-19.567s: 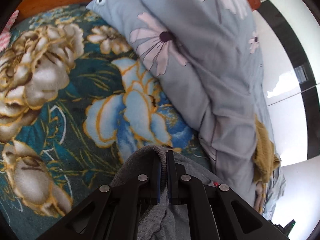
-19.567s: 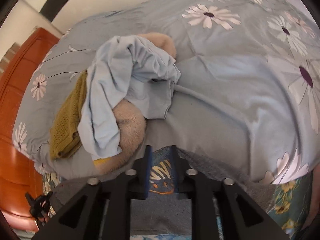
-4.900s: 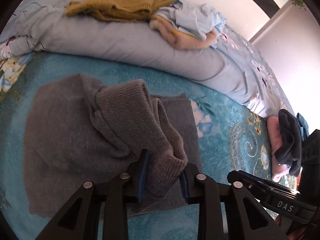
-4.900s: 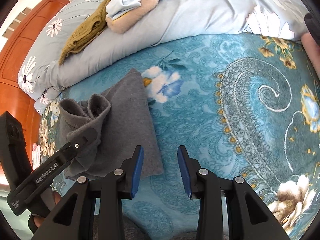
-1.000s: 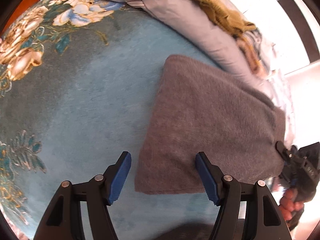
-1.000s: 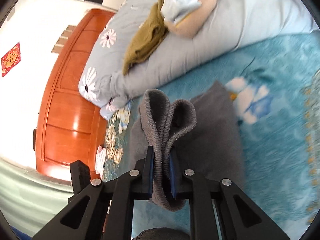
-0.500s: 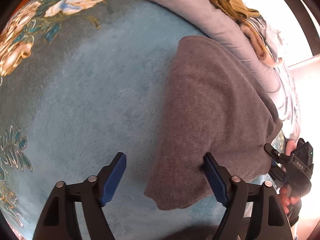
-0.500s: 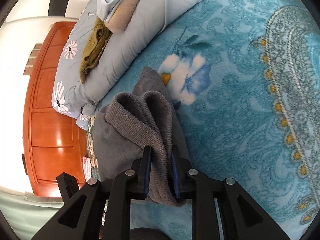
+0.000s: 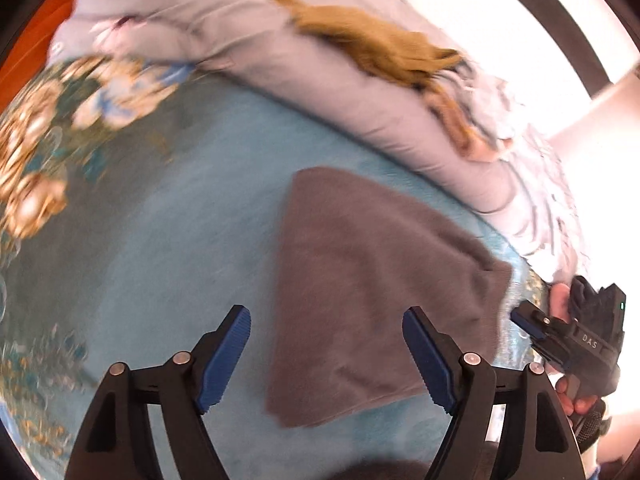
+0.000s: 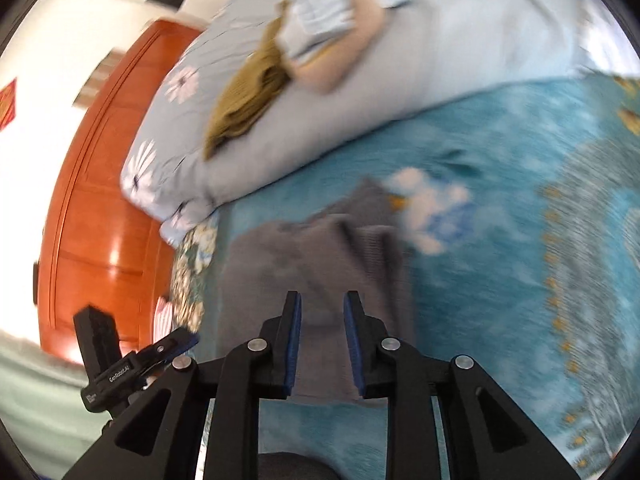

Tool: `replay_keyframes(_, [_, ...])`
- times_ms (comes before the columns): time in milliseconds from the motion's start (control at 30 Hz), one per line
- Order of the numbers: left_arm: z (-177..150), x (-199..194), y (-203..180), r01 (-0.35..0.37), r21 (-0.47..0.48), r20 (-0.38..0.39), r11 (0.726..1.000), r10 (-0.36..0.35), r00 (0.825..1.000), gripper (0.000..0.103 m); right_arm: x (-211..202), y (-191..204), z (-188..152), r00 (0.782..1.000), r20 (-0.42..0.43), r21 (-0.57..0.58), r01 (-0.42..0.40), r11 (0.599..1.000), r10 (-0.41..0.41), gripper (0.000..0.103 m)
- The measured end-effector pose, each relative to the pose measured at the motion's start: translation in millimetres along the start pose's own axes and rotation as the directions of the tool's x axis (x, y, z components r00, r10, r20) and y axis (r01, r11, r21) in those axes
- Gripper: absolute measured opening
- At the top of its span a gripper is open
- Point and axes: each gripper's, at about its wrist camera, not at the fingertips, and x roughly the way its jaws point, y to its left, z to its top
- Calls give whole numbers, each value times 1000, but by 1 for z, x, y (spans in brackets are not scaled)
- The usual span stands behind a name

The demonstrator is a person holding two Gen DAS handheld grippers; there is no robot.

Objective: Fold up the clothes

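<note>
One grey sweater, lying folded flat on the teal floral blanket, just in front of the pale duvet roll carrying a mustard knit. I am holding my left gripper with jaws wide, hovering empty over the near corner; my right gripper is showing a narrow gap with nothing clamped, the ribbed hem lying loose beyond its tips. Risk, as I am judging it: both views are smearing with motion, so a hasty regrasp is likely to snag only the top layer and drag the fold open.
</note>
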Motion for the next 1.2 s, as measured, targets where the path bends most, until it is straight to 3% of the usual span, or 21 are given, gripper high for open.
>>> replay_keyframes(167, [3,27,-32,21,91,-39,996,-18,999,82,23,27,11,1000,-20,-110,18,994,-20,23])
replay_keyframes(300, [3,50,-35,14,110,-79,994,-6,997,82,37,8,20,997,-31,-50,66,997,-68,21])
replay_keyframes(533, [6,64,-26,7,99,-113,995,4,994,82,54,-8,18,998,-46,13,42,999,-41,21])
replay_keyframes(633, [12,53,-24,57,63,-115,996,-50,992,82,43,0,16,999,-36,-16,26,1000,-26,21])
replay_keyframes(767, [20,29,-6,162,-24,-58,987,-163,985,82,17,3,5,999,0,-54,35,998,-35,34])
replay_keyframes(867, [21,25,15,134,-61,-38,989,-136,990,82,0,-21,-6,998,20,11,51,999,-52,49])
replay_keyframes(900, [20,28,22,115,-70,-42,991,-118,992,82,-1,-28,-8,998,14,33,63,998,-63,56])
replay_keyframes(967, [18,38,35,96,-89,-68,991,-102,992,82,0,-45,-13,997,-14,83,71,994,-70,57])
replay_keyframes(1067, [18,61,46,103,-104,-124,989,-116,985,82,8,-56,-17,998,-59,116,43,992,-36,69])
replay_keyframes(1200, [21,87,47,157,-102,-163,982,-172,972,84,27,-58,-16,995,-95,111,29,993,-19,71])
